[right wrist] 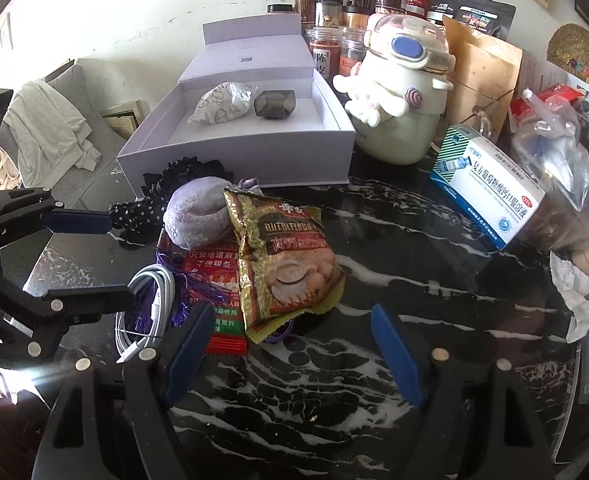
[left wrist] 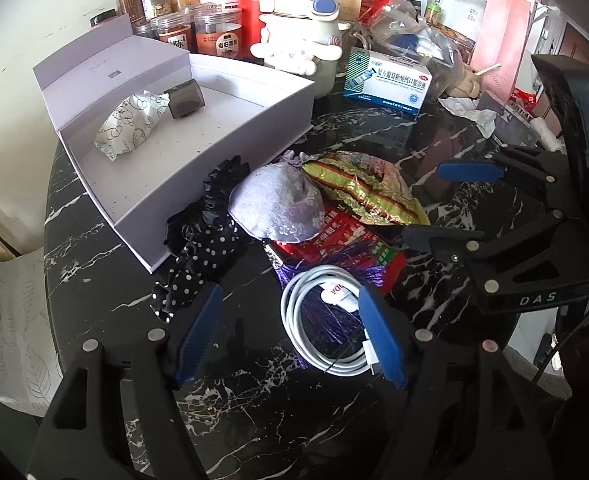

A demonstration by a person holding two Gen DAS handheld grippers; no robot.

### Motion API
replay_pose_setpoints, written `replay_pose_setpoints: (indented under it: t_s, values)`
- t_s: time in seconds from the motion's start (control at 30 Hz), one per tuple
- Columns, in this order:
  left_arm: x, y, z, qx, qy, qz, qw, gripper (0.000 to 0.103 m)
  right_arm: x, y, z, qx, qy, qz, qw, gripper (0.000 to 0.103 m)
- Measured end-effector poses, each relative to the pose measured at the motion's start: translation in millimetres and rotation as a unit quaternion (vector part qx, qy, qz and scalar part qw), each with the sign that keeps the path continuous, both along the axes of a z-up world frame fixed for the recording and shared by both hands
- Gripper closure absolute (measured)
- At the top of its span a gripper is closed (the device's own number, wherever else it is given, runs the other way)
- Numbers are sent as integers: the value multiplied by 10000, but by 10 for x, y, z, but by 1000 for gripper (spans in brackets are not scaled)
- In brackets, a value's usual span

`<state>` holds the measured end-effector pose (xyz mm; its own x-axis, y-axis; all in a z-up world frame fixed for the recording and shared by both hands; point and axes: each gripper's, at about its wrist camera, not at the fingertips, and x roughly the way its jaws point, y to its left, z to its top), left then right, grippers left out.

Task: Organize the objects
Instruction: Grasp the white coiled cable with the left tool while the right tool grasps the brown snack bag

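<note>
Item: tabletop sorting, partly done.

Receptacle: a white box (left wrist: 198,152), lid raised, is set at the back left of the black marble table (left wrist: 434,152). Two things are already lodged in it: a patterned paper-wrapped bundle (left wrist: 128,126) and, beside it, a small dark grey case (left wrist: 185,101). Most of the box floor is left bare.

Outstanding, heaped on the table just in front of the box:
- a black polka-dot scrunchie (left wrist: 202,256), touching the box wall;
- a lilac embroidered pouch (left wrist: 278,204), resting partly on a red snack packet (left wrist: 334,248);
- a gold cereal sachet (right wrist: 282,256), overlapping the red packet;
- a coiled white cable (left wrist: 326,320), laid over a purple tassel (left wrist: 330,312).

Tools: the left gripper (left wrist: 290,332) is held with jaws parted and nothing clamped, its blue pads straddling the cable coil without pressing on it. The right gripper (right wrist: 294,356) is likewise parted and unloaded, poised over bare marble just short of the sachet.

Assessment: two items are judged stored and five or so remain; the cable appears to be next in line, with the sachet within reach of the other tool.

Not counted: the jars (left wrist: 214,36), cartoon bottle (left wrist: 306,40) and medicine box (left wrist: 386,80) behind.
</note>
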<state>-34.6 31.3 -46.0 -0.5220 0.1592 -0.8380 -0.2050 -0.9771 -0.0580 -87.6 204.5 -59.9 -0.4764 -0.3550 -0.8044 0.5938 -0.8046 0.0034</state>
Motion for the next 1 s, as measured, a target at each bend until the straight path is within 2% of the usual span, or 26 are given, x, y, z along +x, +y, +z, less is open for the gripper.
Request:
replay_pose_setpoints:
  t_s: [0.2,0.57,0.7,0.77,0.8,0.87,0.9,0.93,1.0]
  values:
    - [8,93,-129,102,-198,-30,9997,32,-108,-23,-3,-13,58,42,10000,19]
    - [-49,188,-314,94,-481,-79,9988,32,-402,-184,-102,-84,20,214,9997,19]
    - [-65,209,-341,105,-476,-25,9988,32,-470,-221,-176,-81,-138,266,9995,19]
    - [-66,205,-340,124,-458,4,9989,32,-489,-211,-200,-203,-278,316,9989,27]
    - [-66,203,-340,136,-445,22,9989,32,-485,-208,-204,-229,-297,331,9988,36]
    - [-60,198,-341,153,-418,40,9990,32,-474,-191,-197,-198,-231,318,9990,37]
    - [-55,200,-340,143,-407,40,9991,32,-461,-183,-190,-214,-206,336,9990,44]
    - [-49,201,-340,122,-406,22,9991,32,-452,-169,-181,-194,-182,319,9991,47]
    - [-38,206,-339,30,-416,-55,9991,32,-432,-132,-181,-169,-181,261,9994,47]
